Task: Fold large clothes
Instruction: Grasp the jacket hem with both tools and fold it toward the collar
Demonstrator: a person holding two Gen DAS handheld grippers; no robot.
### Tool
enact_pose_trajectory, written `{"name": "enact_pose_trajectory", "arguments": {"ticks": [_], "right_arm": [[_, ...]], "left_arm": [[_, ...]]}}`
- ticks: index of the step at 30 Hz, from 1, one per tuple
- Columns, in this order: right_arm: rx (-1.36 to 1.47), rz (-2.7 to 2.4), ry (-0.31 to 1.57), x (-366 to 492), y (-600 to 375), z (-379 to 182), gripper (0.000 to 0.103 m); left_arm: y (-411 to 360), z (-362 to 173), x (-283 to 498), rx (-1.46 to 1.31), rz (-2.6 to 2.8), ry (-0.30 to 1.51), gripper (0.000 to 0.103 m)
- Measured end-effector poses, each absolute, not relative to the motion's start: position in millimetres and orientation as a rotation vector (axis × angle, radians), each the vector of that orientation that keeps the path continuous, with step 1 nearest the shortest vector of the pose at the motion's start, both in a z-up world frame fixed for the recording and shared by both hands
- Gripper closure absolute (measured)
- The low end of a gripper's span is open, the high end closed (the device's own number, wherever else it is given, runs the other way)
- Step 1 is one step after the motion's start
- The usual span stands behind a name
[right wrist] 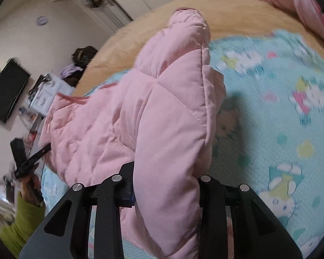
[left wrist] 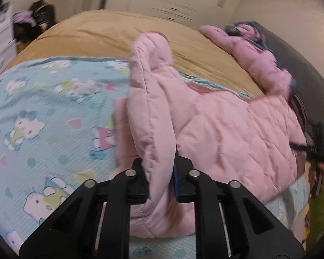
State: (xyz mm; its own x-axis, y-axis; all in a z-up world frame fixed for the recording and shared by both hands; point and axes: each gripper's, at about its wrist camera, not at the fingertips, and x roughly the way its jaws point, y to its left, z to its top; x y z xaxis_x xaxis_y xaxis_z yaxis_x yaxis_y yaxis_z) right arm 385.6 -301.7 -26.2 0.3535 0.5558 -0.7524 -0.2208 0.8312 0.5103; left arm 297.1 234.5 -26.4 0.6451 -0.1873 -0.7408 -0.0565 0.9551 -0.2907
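A pink quilted puffer jacket (left wrist: 222, 129) lies across a light-blue cartoon-print sheet (left wrist: 43, 112) on a bed. My left gripper (left wrist: 161, 170) is shut on a narrow fold of the jacket, a sleeve-like strip that rises away from the jaws. In the right wrist view the same jacket (right wrist: 140, 108) bulges up, and my right gripper (right wrist: 165, 179) is shut on a thick padded fold of it; the right-hand finger is hidden under the cloth. At the left edge of that view the left gripper (right wrist: 30, 161) appears, held by a hand in a green sleeve (right wrist: 26, 215).
A tan blanket (left wrist: 110, 32) covers the far part of the bed. More pink bedding and a dark item (left wrist: 259, 49) lie at the far right. White drawers (left wrist: 0, 41) with dark clothes stand at the left. A black screen (right wrist: 6, 88) hangs on the wall.
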Motion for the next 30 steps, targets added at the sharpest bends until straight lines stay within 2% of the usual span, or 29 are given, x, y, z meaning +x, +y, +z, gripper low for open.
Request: {"name": "enact_pose_trajectory", "arguments": {"ticks": [3,5,8,9,10,11,12,14,15,16,17,18,22,27,30], "right_arm": [[0.342,0.497,1.112,389.6,-306.8,-40.0,0.066],[0.363,0.489,1.119,392.6,-310.0,-46.4,0.064],[0.388,0.485,1.127,399.7,-316.6,-59.8,0.06],[0.391,0.486,1.131,402.2,-318.6,-64.4,0.057],[0.398,0.487,1.133,404.4,-320.4,-68.5,0.056],[0.404,0.489,1.135,407.2,-322.1,-71.8,0.054],[0.411,0.493,1.138,409.7,-323.7,-75.9,0.052],[0.42,0.498,1.145,415.7,-324.2,-82.6,0.049],[0.422,0.503,1.148,418.5,-324.8,-86.3,0.048],[0.426,0.503,1.157,421.7,-325.1,-90.4,0.047],[0.432,0.505,1.165,423.9,-324.9,-92.7,0.046],[0.439,0.509,1.174,425.7,-325.9,-95.6,0.046],[0.407,0.53,1.204,427.6,-321.7,-94.4,0.052],[0.368,0.557,1.208,420.7,-314.5,-86.2,0.065],[0.372,0.562,1.208,412.6,-318.0,-83.9,0.067]], "left_arm": [[253.9,-39.7,307.7,-0.308,-0.025,0.893,0.074],[257.6,-52.0,323.7,-0.258,-0.025,0.932,0.072],[262.1,-67.5,353.1,-0.225,-0.038,0.96,0.063],[264.3,-74.6,366.6,-0.224,-0.039,0.982,0.053],[265.9,-81.0,376.9,-0.225,-0.037,1.006,0.039],[266.6,-86.6,382.9,-0.225,-0.033,1.027,0.031],[268.4,-93.6,390.0,-0.23,-0.037,1.049,0.024],[273.0,-109.2,400.4,-0.285,-0.082,1.086,0.019],[275.0,-113.7,402.3,-0.315,-0.102,1.088,0.019],[276.4,-118.6,403.2,-0.348,-0.124,1.092,0.025],[275.8,-123.1,401.7,-0.389,-0.159,1.09,0.036],[273.0,-125.7,399.4,-0.425,-0.204,1.086,0.056],[248.2,-115.5,386.7,-0.305,-0.144,1.061,0.071],[233.7,-105.7,368.9,-0.267,-0.131,1.04,0.077],[232.1,-102.0,348.1,-0.268,-0.131,1.036,0.078]]}}
